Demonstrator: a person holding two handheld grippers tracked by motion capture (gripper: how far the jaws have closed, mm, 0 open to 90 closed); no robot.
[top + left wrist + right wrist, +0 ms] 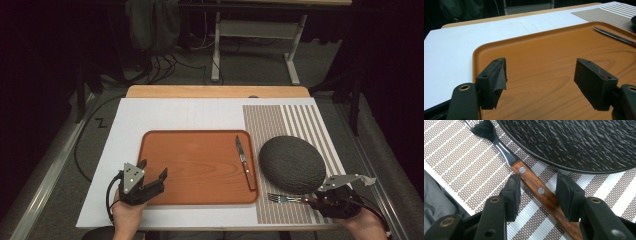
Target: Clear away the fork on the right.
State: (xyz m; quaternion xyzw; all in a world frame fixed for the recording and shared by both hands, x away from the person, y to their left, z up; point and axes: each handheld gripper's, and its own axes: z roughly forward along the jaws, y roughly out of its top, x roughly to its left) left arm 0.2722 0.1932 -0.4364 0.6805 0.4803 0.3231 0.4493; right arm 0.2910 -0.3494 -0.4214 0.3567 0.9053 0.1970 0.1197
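The right gripper [537, 195] straddled the fork [534, 186] handle beside the plate [574, 142], jaws apart, pads clear. The left gripper [540, 78] stood open over the tray [544, 57].

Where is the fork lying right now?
In the high view the fork lies on the striped placemat at the near right, just in front of the dark plate, its wooden handle between the right gripper's open jaws.

No text, label, brand, number or sign can be read anywhere.

Black two-jaw tool [151, 178], brass screws, grey plate, trailing cable
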